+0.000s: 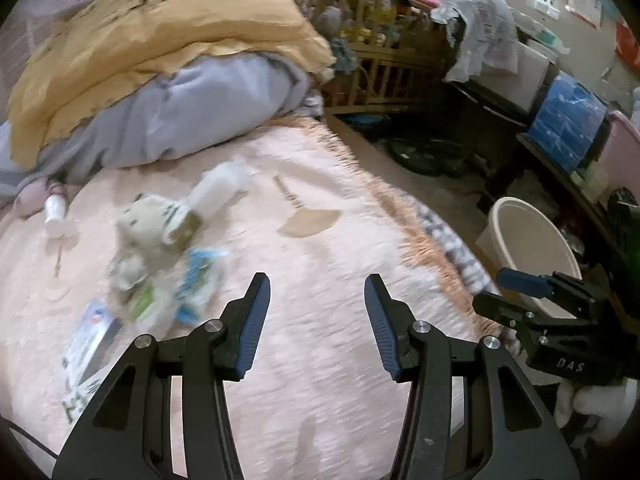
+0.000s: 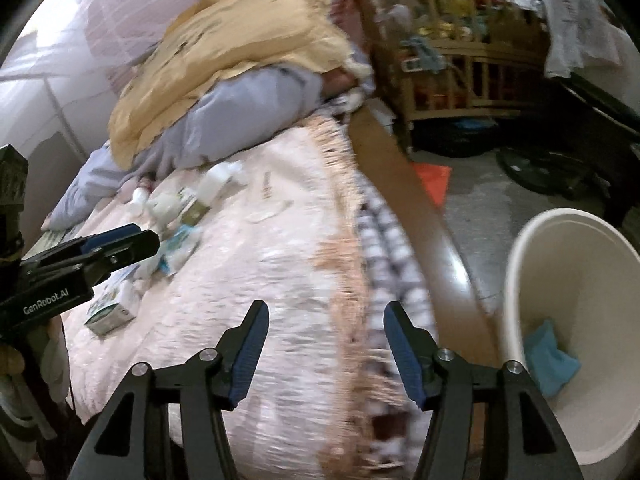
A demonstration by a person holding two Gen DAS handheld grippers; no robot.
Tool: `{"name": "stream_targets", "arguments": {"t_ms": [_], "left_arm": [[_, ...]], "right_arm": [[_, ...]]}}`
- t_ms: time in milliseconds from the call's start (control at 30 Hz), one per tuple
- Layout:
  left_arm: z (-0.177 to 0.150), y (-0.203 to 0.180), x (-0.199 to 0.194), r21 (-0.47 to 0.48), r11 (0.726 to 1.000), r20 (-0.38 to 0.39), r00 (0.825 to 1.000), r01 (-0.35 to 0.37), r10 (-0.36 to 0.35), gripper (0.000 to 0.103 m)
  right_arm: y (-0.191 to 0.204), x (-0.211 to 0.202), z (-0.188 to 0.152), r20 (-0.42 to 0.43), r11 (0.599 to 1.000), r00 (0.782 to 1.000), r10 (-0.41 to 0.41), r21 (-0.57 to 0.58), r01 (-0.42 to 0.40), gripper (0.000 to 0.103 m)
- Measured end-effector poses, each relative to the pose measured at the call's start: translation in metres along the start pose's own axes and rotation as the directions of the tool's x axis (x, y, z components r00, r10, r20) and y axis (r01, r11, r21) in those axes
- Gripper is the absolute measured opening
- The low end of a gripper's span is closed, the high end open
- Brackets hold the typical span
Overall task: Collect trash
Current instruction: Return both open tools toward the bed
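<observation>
Several pieces of trash lie on the pink bed cover: a crumpled paper wad (image 1: 146, 224), a white bottle (image 1: 218, 190), blue-and-white wrappers (image 1: 198, 280), a flat packet (image 1: 92, 344) and a small white tube (image 1: 55, 216). In the right wrist view the same pile (image 2: 180, 216) and a small carton (image 2: 110, 314) show. My left gripper (image 1: 316, 320) is open and empty above the cover, right of the trash. My right gripper (image 2: 325, 348) is open and empty over the bed's right edge. A white bin (image 2: 576, 320) stands on the floor beside it, with a blue cloth (image 2: 550, 364) inside.
A yellow quilt (image 1: 160, 40) on grey bedding (image 1: 180, 112) fills the far end of the bed. A wooden crib (image 2: 452, 52) stands beyond. Dark furniture and a blue box (image 1: 568, 124) line the right side. The bed's wooden side rail (image 2: 404, 168) runs beside the floor.
</observation>
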State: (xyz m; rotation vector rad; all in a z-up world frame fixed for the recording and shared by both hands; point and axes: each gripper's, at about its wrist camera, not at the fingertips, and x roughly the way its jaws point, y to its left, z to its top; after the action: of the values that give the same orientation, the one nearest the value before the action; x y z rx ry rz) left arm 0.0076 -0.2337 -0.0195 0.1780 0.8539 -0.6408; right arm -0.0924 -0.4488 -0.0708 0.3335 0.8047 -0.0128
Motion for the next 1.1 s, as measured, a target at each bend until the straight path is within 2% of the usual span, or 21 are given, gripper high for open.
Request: {"name": "stream_targets", "arguments": {"t_ms": [100, 267, 433, 567, 633, 700, 767, 833, 967, 1100], "left_arm": [[-0.009, 0.022, -0.009, -0.013, 1.000, 0.001, 1.000, -0.024, 0.024, 0.047], [-0.027, 0.067, -0.024, -0.059, 0.997, -0.019, 0.998, -0.058, 0.057, 0.047], [-0.047, 0.121, -0.042, -0.116, 0.984, -0.034, 0.990, -0.137, 0.134, 0.047], [-0.064, 0.170, -0.048, -0.188, 0.958, -0.059, 0.976, -0.217, 0.210, 0.048], [-0.075, 0.198, -0.048, -0.234, 0.934, -0.080, 0.963, -0.270, 0.258, 0.048], [-0.085, 0.224, -0.042, -0.282, 0.912, -0.112, 0.955, -0.297, 0.276, 0.047], [-0.093, 0.242, -0.035, -0.320, 0.901, -0.146, 0.955, -0.293, 0.258, 0.047], [-0.099, 0.248, -0.027, -0.336, 0.902, -0.173, 0.959, -0.271, 0.223, 0.047], [-0.106, 0.237, -0.020, -0.331, 0.927, -0.186, 0.975, -0.178, 0.121, 0.047], [-0.112, 0.217, -0.019, -0.321, 0.944, -0.204, 0.979, -0.082, 0.015, 0.047]], "right_arm": [[0.020, 0.011, 0.001, -0.022, 0.999, 1.000, 0.022, -0.034, -0.022, 0.064], [0.053, 0.034, 0.002, -0.067, 0.994, 0.996, 0.053, -0.090, -0.059, 0.064], [0.084, 0.058, 0.006, -0.116, 0.986, 0.989, 0.096, -0.123, -0.111, 0.065], [0.108, 0.077, 0.009, -0.152, 0.979, 0.982, 0.115, -0.150, -0.138, 0.065], [0.121, 0.085, 0.012, -0.167, 0.974, 0.978, 0.124, -0.168, -0.153, 0.065], [0.132, 0.093, 0.015, -0.176, 0.969, 0.975, 0.133, -0.182, -0.165, 0.065], [0.141, 0.101, 0.020, -0.177, 0.967, 0.974, 0.139, -0.187, -0.172, 0.066], [0.149, 0.110, 0.027, -0.178, 0.967, 0.974, 0.141, -0.187, -0.174, 0.066], [0.162, 0.136, 0.045, -0.188, 0.973, 0.973, 0.134, -0.161, -0.165, 0.066], [0.175, 0.166, 0.059, -0.202, 0.978, 0.973, 0.111, -0.150, -0.142, 0.066]]}}
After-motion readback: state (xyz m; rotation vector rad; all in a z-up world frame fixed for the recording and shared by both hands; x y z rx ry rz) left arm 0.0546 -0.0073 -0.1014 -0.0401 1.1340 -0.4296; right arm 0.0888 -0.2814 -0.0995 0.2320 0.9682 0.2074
